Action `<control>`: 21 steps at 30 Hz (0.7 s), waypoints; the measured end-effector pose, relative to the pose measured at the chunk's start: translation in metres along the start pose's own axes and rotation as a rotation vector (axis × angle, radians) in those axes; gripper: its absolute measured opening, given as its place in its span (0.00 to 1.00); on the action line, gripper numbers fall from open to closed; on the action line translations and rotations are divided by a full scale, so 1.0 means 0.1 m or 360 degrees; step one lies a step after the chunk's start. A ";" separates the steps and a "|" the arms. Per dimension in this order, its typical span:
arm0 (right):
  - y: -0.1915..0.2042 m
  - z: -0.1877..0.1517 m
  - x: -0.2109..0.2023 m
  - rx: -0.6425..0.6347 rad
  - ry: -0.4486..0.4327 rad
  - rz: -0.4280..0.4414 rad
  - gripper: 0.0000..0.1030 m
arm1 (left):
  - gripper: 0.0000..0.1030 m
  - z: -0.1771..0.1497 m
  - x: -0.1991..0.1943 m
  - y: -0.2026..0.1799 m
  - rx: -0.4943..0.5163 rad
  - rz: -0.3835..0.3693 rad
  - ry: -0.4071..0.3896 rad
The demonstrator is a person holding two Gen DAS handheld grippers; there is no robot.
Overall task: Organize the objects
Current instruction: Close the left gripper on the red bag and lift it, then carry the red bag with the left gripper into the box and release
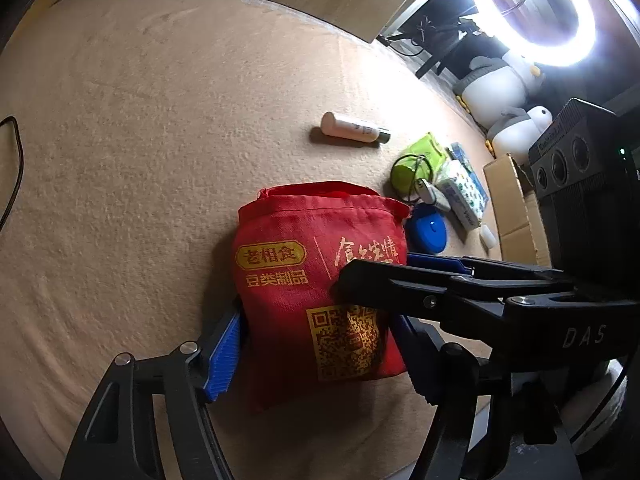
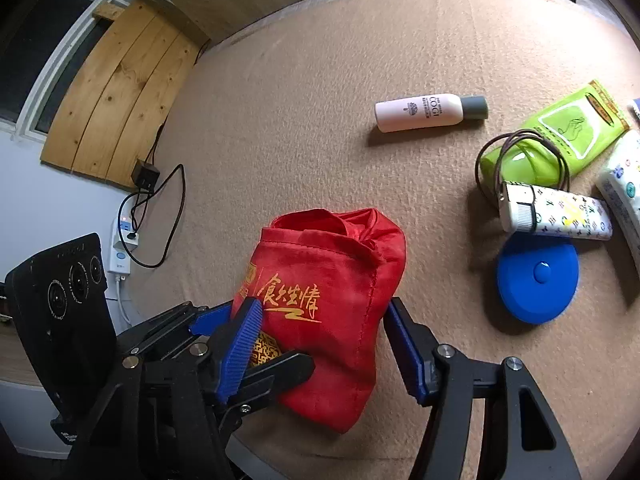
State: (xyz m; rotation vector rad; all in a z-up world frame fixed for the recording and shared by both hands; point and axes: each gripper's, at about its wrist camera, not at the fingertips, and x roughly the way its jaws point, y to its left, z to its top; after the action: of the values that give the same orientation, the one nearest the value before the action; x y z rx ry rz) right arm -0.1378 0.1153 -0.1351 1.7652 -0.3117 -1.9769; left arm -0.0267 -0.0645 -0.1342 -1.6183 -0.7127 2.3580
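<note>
from the left, we see a black cable running off the tan mat to a white power strip on the floor below wooden boards. near the mat's front edge lies the red drawstring bag, printed with gold characters and a qr code, its gathered mouth pointing away from us.

our left gripper straddles the bag's lower half: its jaws are spread, with one blue pad against the bag's left side and the other at its right edge, partly hidden, so we cannot tell whether they truly pinch the cloth. our right gripper also has the bag between its jaws; the left pad presses into the fabric, the right pad sits at the bag's seam, and we cannot tell a firm pinch here either.

farther right, well apart from the bag, a white bottle with a grey cap lies on its side. beyond it sit a green pouch with a brown cord, a patterned white case, a blue round disc and tissue packs.
</note>
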 end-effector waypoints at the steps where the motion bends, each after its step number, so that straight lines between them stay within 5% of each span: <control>1: -0.01 -0.01 -0.03 0.0000 -0.0011 -0.0002 0.58 | 0.70 0.00 -0.01 -0.04 0.0005 -0.0005 -0.0007; 11: -0.20 -0.11 -0.65 0.0044 -0.0198 -0.0033 0.58 | 0.70 0.15 -0.08 -0.69 0.0183 -0.0059 -0.0062; 21: -0.86 -0.31 -1.55 0.0203 -0.0440 -0.0136 0.58 | 0.69 0.31 0.16 -1.74 0.0421 -0.0199 -0.0047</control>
State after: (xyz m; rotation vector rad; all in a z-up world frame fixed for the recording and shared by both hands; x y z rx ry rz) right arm -0.1142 0.2687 -0.0447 1.6015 -0.4691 -2.3126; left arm -0.0803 0.0838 -0.0531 -1.3905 -0.4683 2.2788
